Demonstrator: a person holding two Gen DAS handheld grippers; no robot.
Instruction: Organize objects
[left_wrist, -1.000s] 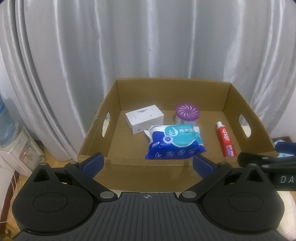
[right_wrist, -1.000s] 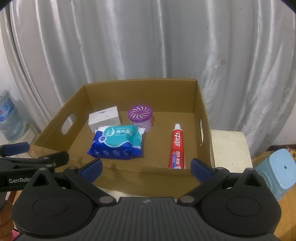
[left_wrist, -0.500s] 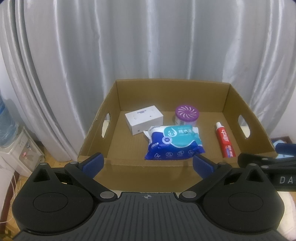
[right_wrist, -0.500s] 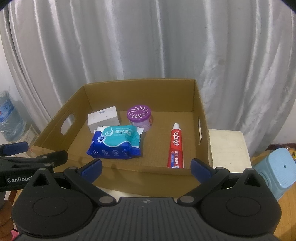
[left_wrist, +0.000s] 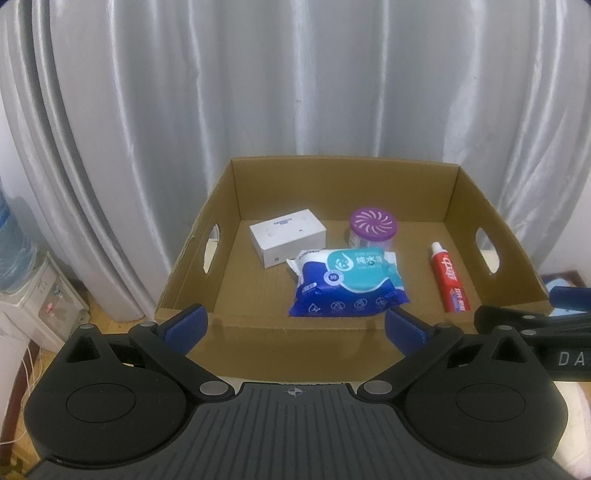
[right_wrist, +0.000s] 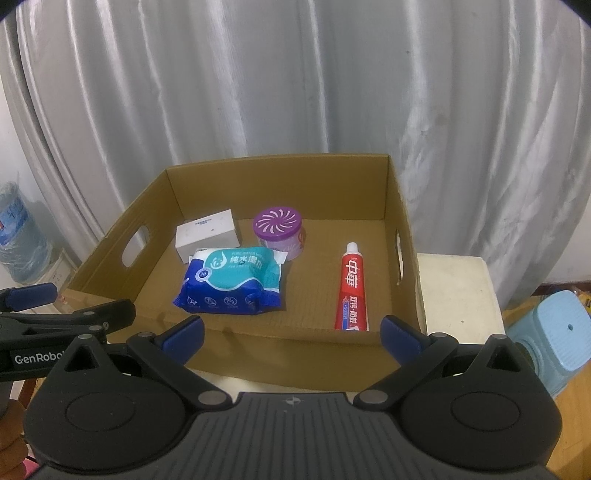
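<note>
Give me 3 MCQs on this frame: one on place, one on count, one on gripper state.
1. Where does the toothpaste tube lie in the cardboard box?
A. by the right wall
B. on the white box
C. outside the box

2. How many items are in the box?
A. two
B. four
C. six

3. What are the left gripper and right gripper doing?
A. both open, holding nothing
B. left shut on the wipes
C. right shut on the toothpaste

Answers:
1 A: the tube lies flat beside the right wall.
2 B: white box, purple-lidded jar, wipes pack, toothpaste.
3 A: both sets of fingers stand spread, short of the box.
</note>
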